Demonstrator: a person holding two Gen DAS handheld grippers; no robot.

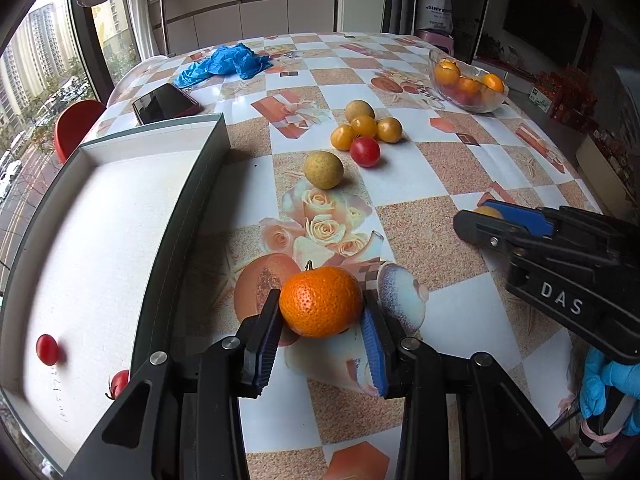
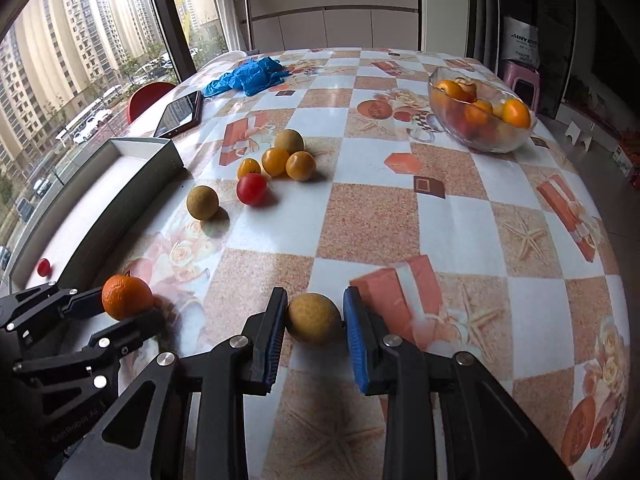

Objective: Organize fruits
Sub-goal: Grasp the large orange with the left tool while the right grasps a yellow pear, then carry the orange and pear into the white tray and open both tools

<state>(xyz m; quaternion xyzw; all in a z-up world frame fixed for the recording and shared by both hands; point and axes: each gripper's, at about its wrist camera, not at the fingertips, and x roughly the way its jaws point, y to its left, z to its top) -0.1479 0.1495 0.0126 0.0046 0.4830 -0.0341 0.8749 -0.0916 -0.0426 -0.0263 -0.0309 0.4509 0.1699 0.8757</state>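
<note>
My left gripper [image 1: 322, 312] is shut on an orange mandarin [image 1: 321, 302], held just above the table beside the white tray [image 1: 120, 220]; it also shows in the right wrist view [image 2: 127, 297]. My right gripper [image 2: 315, 312] is shut on a tan round fruit [image 2: 314, 319] low over the table. Loose fruits lie mid-table: a tan fruit [image 1: 323, 170], a red tomato [image 1: 365, 151] and yellow-orange fruits [image 1: 363, 126]. Two red tomatoes [image 1: 47, 349] lie in the tray.
A glass bowl [image 1: 466, 80] with oranges stands at the far right. A phone [image 1: 165, 103] and blue gloves [image 1: 224, 63] lie at the far left. A red chair [image 1: 76, 126] stands past the table's left edge.
</note>
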